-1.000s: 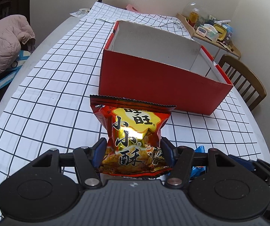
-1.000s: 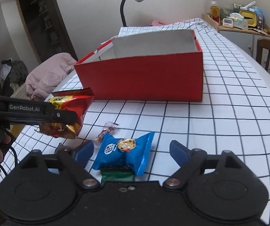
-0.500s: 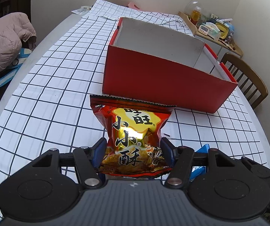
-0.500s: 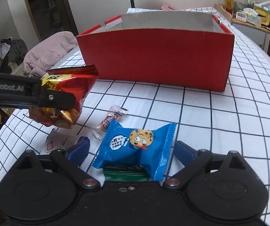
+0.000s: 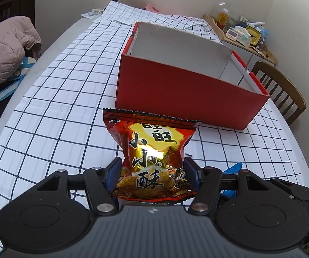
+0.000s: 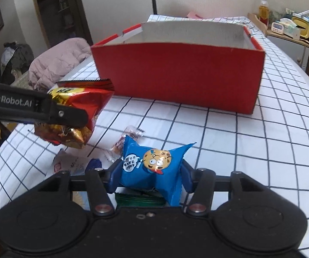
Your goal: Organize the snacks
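Now the left claw is clamped on the red snack bag; the right claw is closing on the blue cookie packet between its pads. Ahead stands the red box. A shallow pinch on slippery foil risks a drop onto the counter.

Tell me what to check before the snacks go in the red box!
1. Left tool holds the red snack bag: ok.
2. Right tool is closing, blue cookie packet between its pads: ok.
3. Blue packet lifted clear of the green packet under it: cannot tell.
4. Red box open on top: ok.
5. Room inside the box: ok, walls look bare, though the floor is hidden.
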### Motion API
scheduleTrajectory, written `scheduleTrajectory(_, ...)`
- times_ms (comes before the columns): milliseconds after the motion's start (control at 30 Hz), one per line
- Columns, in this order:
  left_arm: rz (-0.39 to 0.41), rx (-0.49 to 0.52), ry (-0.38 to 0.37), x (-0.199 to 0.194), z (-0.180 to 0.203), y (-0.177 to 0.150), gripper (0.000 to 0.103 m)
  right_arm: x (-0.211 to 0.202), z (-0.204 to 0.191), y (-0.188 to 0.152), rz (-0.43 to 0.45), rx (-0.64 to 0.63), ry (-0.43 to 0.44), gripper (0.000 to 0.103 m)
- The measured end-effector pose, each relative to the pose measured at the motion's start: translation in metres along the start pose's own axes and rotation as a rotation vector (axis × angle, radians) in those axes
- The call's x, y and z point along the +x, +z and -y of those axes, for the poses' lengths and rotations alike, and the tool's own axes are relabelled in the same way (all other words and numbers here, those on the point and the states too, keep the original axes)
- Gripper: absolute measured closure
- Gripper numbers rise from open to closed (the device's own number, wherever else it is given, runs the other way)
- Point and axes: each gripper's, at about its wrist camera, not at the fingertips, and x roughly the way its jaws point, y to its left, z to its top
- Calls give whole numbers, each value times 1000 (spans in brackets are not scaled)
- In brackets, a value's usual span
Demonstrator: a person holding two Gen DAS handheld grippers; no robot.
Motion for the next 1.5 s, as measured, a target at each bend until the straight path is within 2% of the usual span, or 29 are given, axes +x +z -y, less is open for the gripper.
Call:
scheduleTrajectory(433, 67, 24, -25, -35, 14, 18, 41, -61, 17, 29, 129, 24, 4, 49)
scheduleTrajectory(767, 116, 72, -13, -54, 35, 53, 41, -88, 22, 67, 206, -12, -39, 49)
scheduleTrajectory(1167, 125, 111, 3, -42, 57, 106, 41, -76, 34, 114, 228, -16, -84, 49)
scheduleTrajectory(1300, 122, 119, 23, -28, 61, 125, 41, -61, 41, 130, 218, -11, -109, 49)
scheduleTrajectory(1500, 77, 112, 45, 7, 61, 152, 41, -26, 57, 147, 165, 8, -137, 49)
